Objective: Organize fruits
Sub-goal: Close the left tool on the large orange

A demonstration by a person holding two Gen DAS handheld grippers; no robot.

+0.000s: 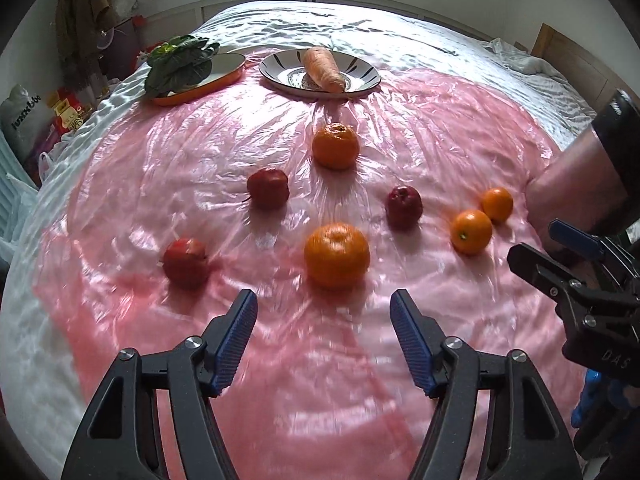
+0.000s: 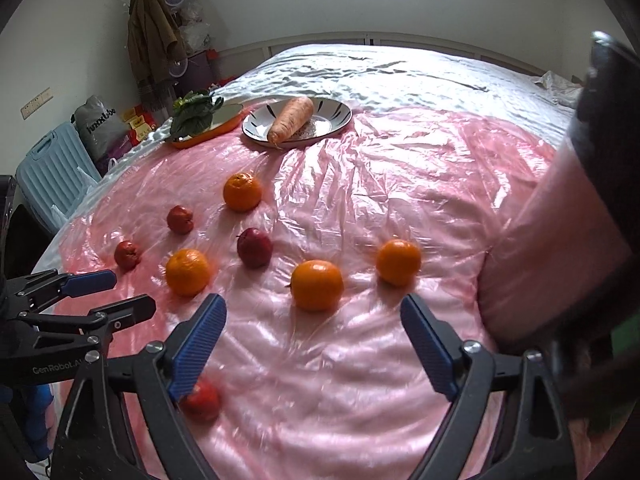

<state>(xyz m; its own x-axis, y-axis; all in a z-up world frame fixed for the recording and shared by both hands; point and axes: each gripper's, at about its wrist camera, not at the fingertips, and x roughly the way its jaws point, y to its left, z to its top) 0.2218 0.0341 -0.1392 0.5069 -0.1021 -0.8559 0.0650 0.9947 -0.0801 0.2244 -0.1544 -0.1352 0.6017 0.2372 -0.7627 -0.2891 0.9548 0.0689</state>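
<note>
Left gripper (image 1: 324, 322) jaws apart, empty; large round orange (image 1: 337, 255) sits just beyond its tips on pink plastic sheet (image 1: 400, 400). Right gripper (image 2: 314, 328) wide, empty, behind another orange (image 2: 317, 285). Body reads "GenRoboLA…".

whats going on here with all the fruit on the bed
A person holds two black grippers with blue pads over a pink plastic sheet spread on a bed. Four round oranges, such as the nearest one, and several small dark red apples lie loose on it. The left gripper and right gripper are both open and empty. At the far edge, a carrot lies on a striped plate and leafy greens on an orange-rimmed dish. No fruit is sorted yet.
</note>
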